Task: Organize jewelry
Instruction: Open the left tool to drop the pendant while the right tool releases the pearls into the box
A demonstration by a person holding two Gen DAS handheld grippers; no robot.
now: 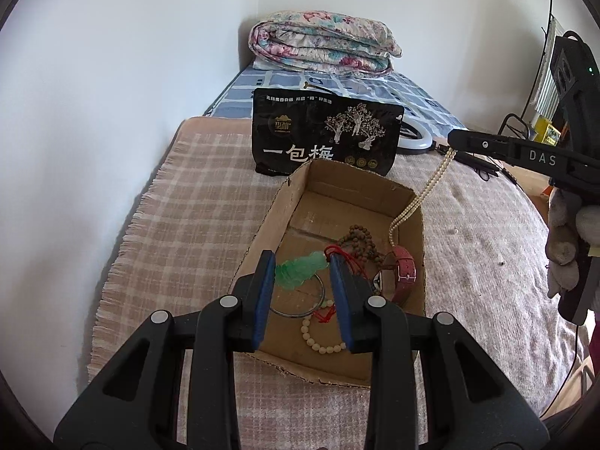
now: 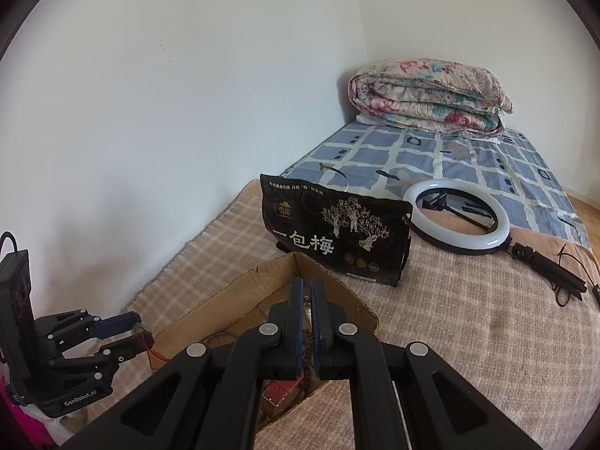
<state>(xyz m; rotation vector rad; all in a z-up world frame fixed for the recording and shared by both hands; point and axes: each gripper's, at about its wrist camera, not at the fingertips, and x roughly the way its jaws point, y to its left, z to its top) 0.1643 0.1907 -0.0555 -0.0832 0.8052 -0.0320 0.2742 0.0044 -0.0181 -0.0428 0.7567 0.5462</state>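
A shallow cardboard box point(image 1: 288, 221) lies on the blanket-covered bed. In it lie a silver bangle point(image 1: 300, 313), a cream bead bracelet point(image 1: 318, 341), a brown bead string point(image 1: 360, 242) and a red-strapped watch point(image 1: 405, 268). My left gripper point(image 1: 302, 268) is over the box, shut on a green jade pendant point(image 1: 300, 268) with a red cord; it also shows in the right wrist view point(image 2: 140, 332). My right gripper point(image 2: 305, 288) is shut on a pearl necklace point(image 1: 420, 195), which hangs down from it into the box's right side. The box also shows in the right wrist view point(image 2: 240, 281).
A black snack bag point(image 1: 326, 131) stands just behind the box. A white ring light point(image 2: 461, 217) on a tripod lies to the right on the bed. A folded floral quilt point(image 1: 322, 41) sits at the far end. A white wall runs along the left.
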